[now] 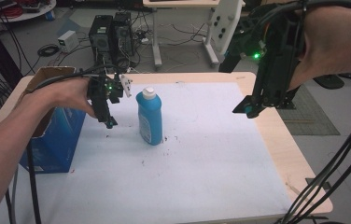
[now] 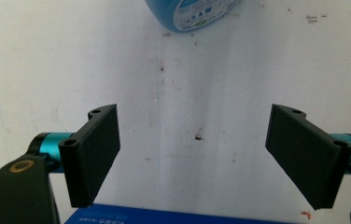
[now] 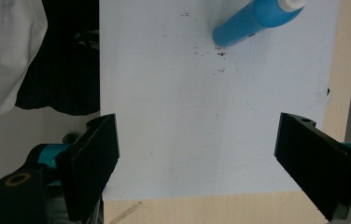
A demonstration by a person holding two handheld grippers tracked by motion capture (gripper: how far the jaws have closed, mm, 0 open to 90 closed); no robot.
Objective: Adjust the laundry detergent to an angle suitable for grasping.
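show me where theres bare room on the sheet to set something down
Most of the white sheet is bare: the whole near half in front of the blue bottle, and the right side between the bottle and the wooden table edge, under the raised right gripper. It is crowded at the left, where the left gripper hangs between the bottle and the blue box.

The blue bottle (image 2: 192, 14) carries a printed label with small icons and lines of text, too blurred to read. White lettering runs along the blue box (image 2: 164, 217) edge, too small to make out. Nothing legible.
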